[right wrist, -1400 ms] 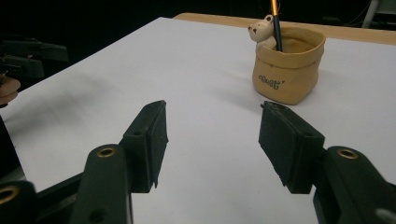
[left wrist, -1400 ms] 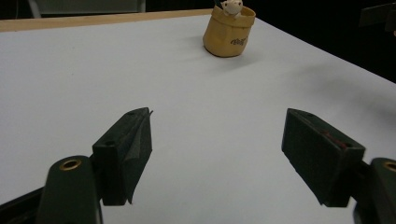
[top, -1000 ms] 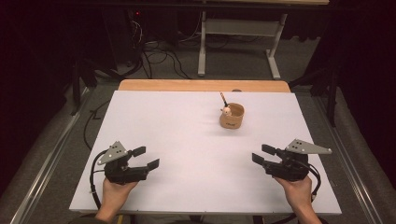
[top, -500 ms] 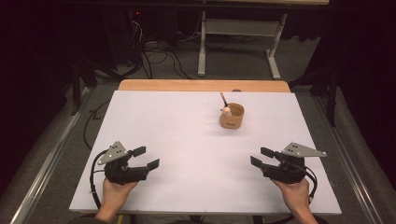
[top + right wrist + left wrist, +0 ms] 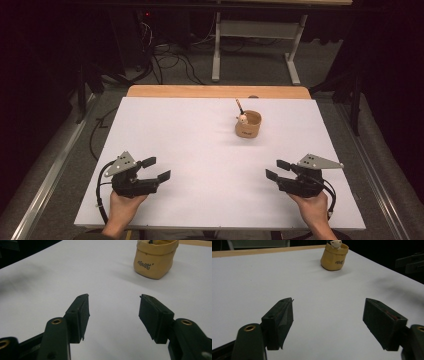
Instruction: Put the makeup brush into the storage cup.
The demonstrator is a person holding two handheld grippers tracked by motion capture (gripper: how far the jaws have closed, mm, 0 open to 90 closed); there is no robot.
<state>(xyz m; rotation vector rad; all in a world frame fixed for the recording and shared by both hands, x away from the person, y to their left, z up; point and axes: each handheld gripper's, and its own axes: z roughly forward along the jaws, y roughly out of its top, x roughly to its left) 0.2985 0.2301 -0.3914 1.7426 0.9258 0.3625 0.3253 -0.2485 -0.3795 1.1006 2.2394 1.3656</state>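
A small tan pouch (image 5: 248, 126) stands upright on the white table top (image 5: 200, 130), right of centre toward the back; a little round-headed figure and a dark stick poke out of it. The pouch (image 5: 334, 258) sits far ahead of my left gripper (image 5: 328, 301), whose jaws are wide apart with bare table between them. The right gripper (image 5: 114, 296) is open too, and the pouch (image 5: 155, 261) lies ahead and right of it. From above, the left gripper (image 5: 156, 168) rests near the front left and the right gripper (image 5: 276, 169) near the front right, each held in a hand.
A wooden strip (image 5: 215, 91) borders the table's far edge. Beyond it, on the grey floor, lie cables (image 5: 165, 60) and a metal stand (image 5: 255, 40). Metal rails run along both sides of the table.
The right gripper has slid slightly toward the table's front edge. The left gripper and the pouch have stayed put.
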